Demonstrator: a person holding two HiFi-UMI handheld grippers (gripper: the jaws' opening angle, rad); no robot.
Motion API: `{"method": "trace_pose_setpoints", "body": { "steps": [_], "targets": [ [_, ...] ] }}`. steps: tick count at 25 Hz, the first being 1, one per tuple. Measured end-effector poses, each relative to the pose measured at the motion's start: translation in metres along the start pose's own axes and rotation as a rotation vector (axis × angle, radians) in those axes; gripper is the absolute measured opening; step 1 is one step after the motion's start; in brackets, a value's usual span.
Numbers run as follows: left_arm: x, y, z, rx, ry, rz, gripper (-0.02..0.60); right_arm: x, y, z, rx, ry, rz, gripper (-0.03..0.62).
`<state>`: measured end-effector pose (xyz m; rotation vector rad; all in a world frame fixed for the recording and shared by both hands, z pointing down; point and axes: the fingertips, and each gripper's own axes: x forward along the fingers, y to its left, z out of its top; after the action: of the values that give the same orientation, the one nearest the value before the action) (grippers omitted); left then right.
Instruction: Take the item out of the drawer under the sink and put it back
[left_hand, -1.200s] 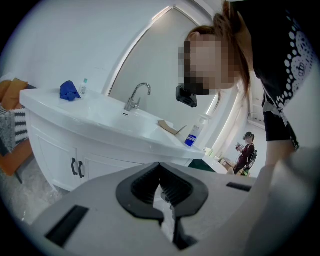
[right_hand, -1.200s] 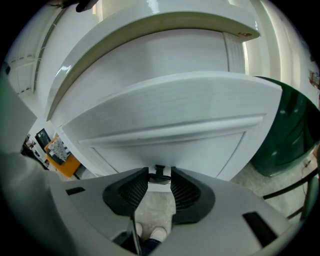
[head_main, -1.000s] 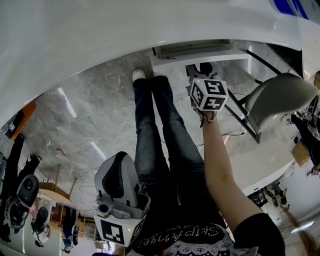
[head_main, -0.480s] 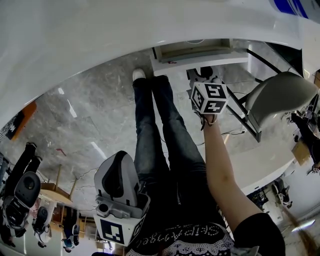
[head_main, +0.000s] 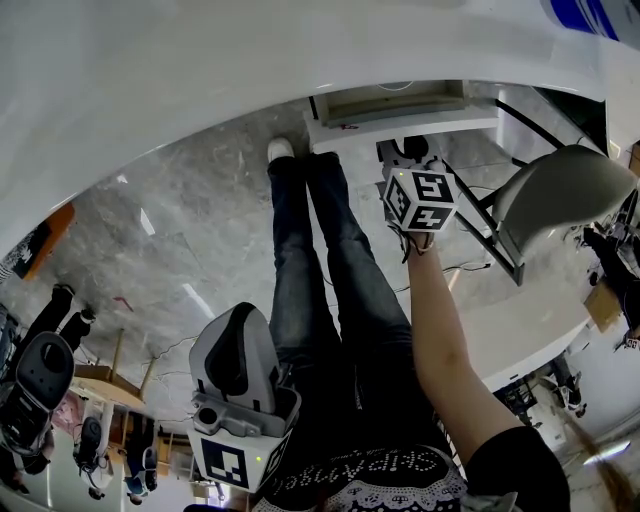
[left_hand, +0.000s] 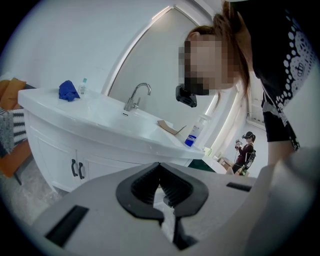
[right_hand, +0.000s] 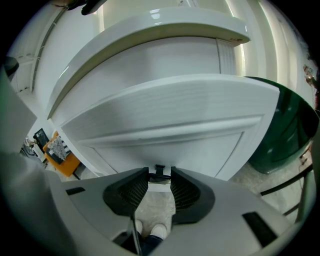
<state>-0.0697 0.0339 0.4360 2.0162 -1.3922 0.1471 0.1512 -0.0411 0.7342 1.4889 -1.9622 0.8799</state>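
1. The right gripper (right_hand: 160, 178) is clenched on the small black handle (right_hand: 160, 171) of the drawer (head_main: 400, 123). The handle sits crosswise between its pads.
2. The head view shows the drawer drawn partly out from under the sink, far from the person, so I judge that opening it is the step in hand.
3. To do this well, pull straight toward the person, along the line the drawer slides. Keep the grip square on the handle. A sideways tug could skew the drawer or let so small a handle slip from the pads.
4. Open the drawer far enough for the jaws to reach down inside before letting go.
5. The item cannot be seen in any view. The drawer's grey inside shows only as a narrow strip, so the item is presumably in there, unlifted.
6. The left gripper (left_hand: 161, 172) is closed with nothing between its jaws. It is held low and near the person's body, well apart from the drawer and free for the pick.
7. Writing:
   - The bottle (left_hand: 192, 136) on the sink top has a blue label, too small to read.
   - The shirt (head_main: 370, 468) bears white print that I cannot make out.
   - No brand is legible.
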Motion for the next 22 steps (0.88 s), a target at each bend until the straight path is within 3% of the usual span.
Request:
{"method": "trace_pose_setpoints", "body": {
  "steps": [22],
  "targets": [
    [-0.0001,-0.0017,0.0011,0.019,-0.003,-0.011,0.005,0.0065,-0.0005,-0.0027,-0.020,0.022,-0.013,0.149]
  ]
}}
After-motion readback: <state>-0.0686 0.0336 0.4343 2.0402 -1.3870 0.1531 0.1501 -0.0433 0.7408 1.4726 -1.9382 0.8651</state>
